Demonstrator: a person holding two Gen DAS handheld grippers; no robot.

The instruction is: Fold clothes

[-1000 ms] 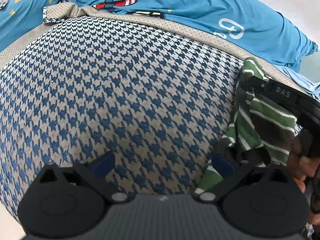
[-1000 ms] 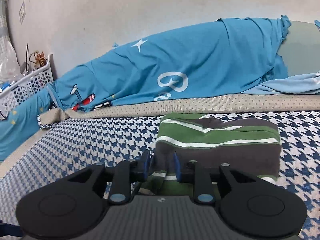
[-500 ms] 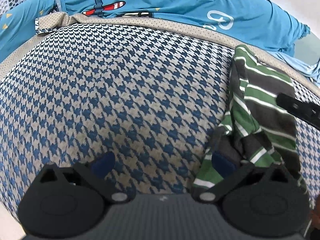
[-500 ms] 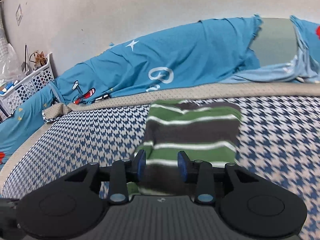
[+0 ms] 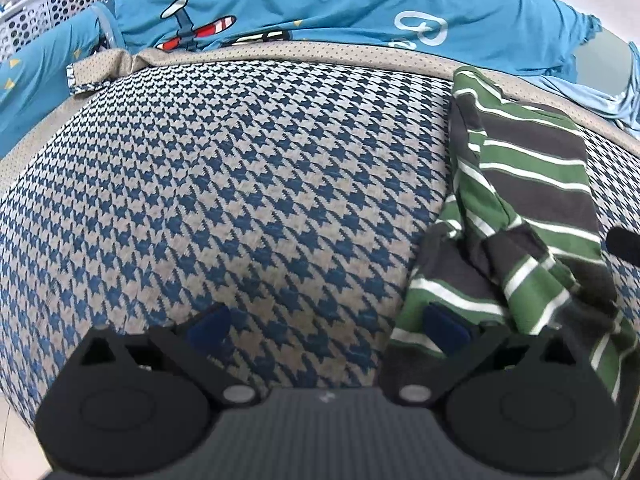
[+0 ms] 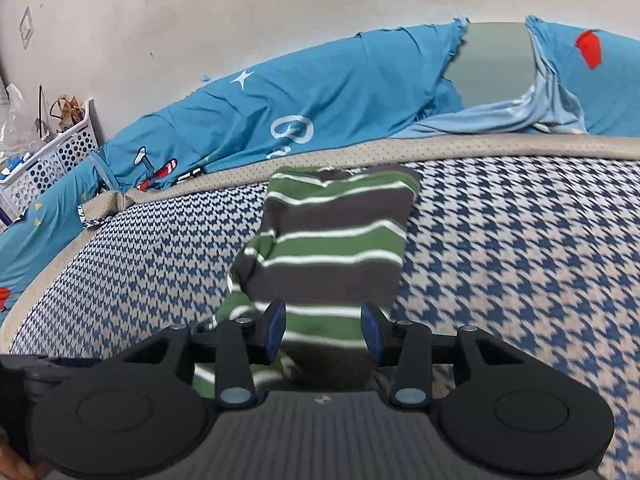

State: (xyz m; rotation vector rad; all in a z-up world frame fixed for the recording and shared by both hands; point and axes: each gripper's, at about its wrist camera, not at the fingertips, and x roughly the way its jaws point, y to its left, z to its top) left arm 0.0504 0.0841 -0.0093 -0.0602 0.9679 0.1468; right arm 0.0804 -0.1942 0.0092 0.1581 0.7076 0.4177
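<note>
I'm looking over a bed covered with a blue-and-beige houndstooth blanket (image 5: pixel 224 184), its beige trim running along the far edge, where a teal printed bedsheet (image 6: pixel 328 96) is heaped against the wall; a white perforated basket (image 6: pixel 48 160) stands past the far left corner

The striped green-and-grey garment (image 6: pixel 332 236) lies toward the far edge of the bed as a narrow, partly folded bundle. Its far half looks flat and squared, which I take as a fold already laid, while the near end is bunched and loose, so I judge the fold unfinished

My right hand-held gripper (image 6: pixel 324 330) is over the near end of the garment with its jaws opening; the cloth shows in the gap between the blue pads, but they don't press on it, so I read this as letting go

My left hand-held gripper (image 5: pixel 324 324) stands wide with bare blanket between its fingers. The garment lies off to its right, its crumpled near corner just behind the right finger; I can't tell whether that finger touches it. I'd guess it sits there to catch this loose end next
</note>
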